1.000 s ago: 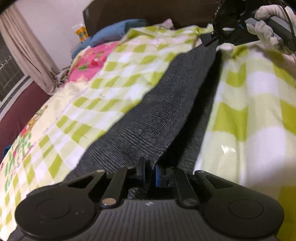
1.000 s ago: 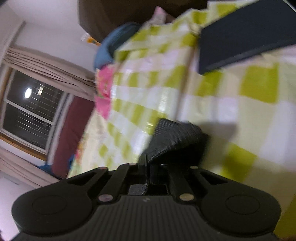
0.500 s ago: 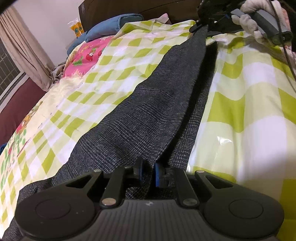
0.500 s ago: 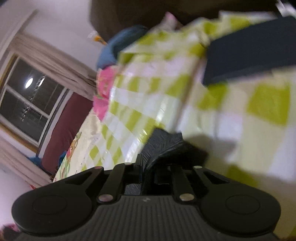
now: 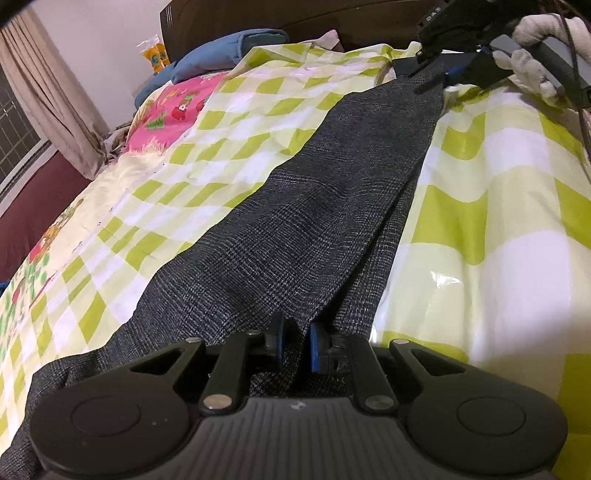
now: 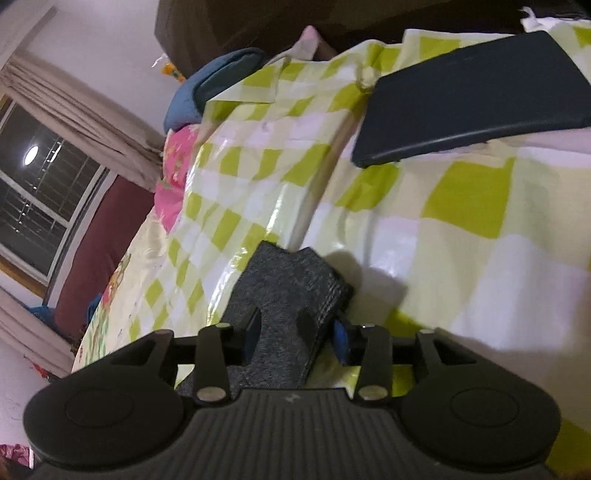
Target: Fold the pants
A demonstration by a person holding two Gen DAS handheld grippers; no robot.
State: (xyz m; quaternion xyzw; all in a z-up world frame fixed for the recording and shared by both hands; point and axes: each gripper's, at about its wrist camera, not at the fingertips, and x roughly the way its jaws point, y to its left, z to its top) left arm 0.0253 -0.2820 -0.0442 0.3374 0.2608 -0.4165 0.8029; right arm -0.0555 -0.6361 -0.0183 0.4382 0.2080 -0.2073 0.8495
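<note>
Left tongs (image 5: 294, 341) pinching pants (image 5: 314, 206) waist, right tongs (image 6: 295, 338) just opening, hem between them unpinched

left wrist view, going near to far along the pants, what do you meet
left tongs shut on the pants → long stretch of pants on the checked sheet → right tongs at the far end → dark headboard

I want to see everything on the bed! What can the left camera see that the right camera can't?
Only the left wrist view shows the long stretch of the pants, the gloved hand and the left gripper pinching them. Only the right shows the dark flat pad and the window. Both show the checked sheet, blue pillow and right gripper, whose jaws have just been opening around the pants' end.
</note>
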